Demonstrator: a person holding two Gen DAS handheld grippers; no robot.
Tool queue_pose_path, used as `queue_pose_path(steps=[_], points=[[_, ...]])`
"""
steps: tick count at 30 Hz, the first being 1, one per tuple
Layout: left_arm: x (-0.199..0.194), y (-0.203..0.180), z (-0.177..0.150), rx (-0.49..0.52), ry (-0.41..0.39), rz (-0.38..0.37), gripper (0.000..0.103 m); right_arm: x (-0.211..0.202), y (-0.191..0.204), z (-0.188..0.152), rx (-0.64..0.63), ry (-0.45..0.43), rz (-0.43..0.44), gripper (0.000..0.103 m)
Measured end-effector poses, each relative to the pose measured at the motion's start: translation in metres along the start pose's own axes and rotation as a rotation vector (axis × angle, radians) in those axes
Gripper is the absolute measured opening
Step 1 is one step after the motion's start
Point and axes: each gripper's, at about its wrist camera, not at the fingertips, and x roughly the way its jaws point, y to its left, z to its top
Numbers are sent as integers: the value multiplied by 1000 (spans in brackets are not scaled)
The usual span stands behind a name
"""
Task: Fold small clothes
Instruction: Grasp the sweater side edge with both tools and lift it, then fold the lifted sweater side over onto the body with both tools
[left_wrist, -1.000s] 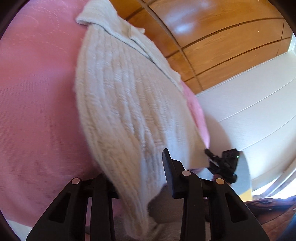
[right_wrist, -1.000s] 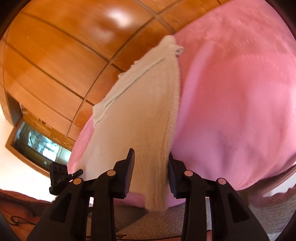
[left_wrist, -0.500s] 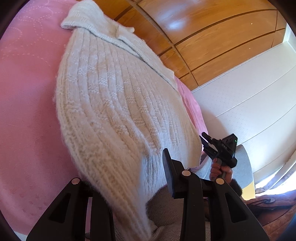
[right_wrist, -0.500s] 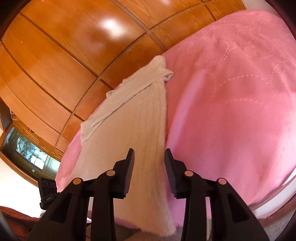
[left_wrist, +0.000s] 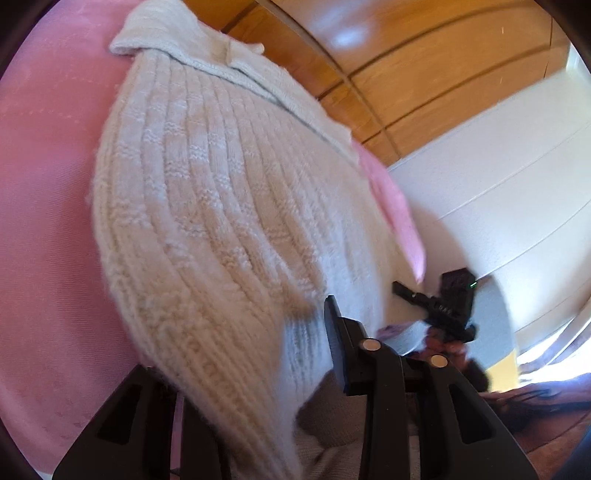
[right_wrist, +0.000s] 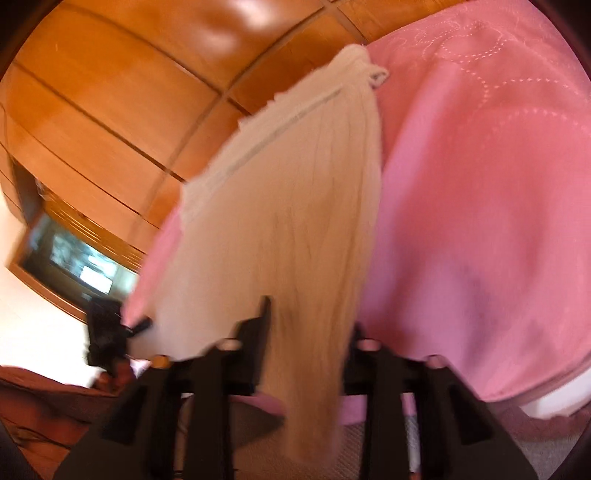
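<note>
A cream ribbed knit sweater lies lengthwise on a pink bedspread, its collar end at the far side. Its near hem hangs over the bed edge between the jaws of both grippers. My left gripper has the hem draped between its spread fingers; the left finger is hidden under the knit. In the right wrist view the sweater runs down between the fingers of my right gripper, which stand apart around the cloth. The view is blurred.
A wooden panelled wall stands behind the bed, and a white wall to the right. The other gripper shows at the bed's near edge. A framed dark screen sits low on the wall at left.
Both grippers have dropped lower and closer to the hem at the bed edge. The hem now hangs down between the right fingers again. The views have blurred with motion.
</note>
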Motion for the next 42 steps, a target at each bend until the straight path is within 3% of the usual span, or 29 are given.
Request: queue_pose_path(steps=[2, 4, 10, 12, 17, 23, 25, 31, 37, 42], points=[[-4, -8, 2, 31, -23, 12, 6, -2, 0, 0, 21, -13, -1, 7], [-17, -17, 4, 52, -75, -37, 6, -11, 4, 3, 18, -42, 41, 7], [-63, -45, 15, 79, -202, -164, 5, -55, 45, 7, -141, -172, 285, 6], [-78, -53, 17, 69, -227, -238, 5, -68, 60, 7, -186, -199, 347, 6], [-108, -69, 15, 64, -208, -397, 5, -106, 72, -2, -221, -265, 510, 6], [-152, -77, 6, -1, -187, -654, 5, -164, 65, -25, -252, -313, 715, 6], [-155, -75, 6, -28, -189, -689, 5, -172, 65, -33, -260, -316, 767, 7], [-115, -40, 32, -175, -118, -578, 5, -137, 49, 1, -141, -293, 719, 7], [-79, 3, 83, -327, -150, -547, 5, -86, 23, 69, 36, -264, 638, 7], [-44, 41, 124, -408, -129, -436, 5, -44, 4, 111, 102, -224, 577, 7]])
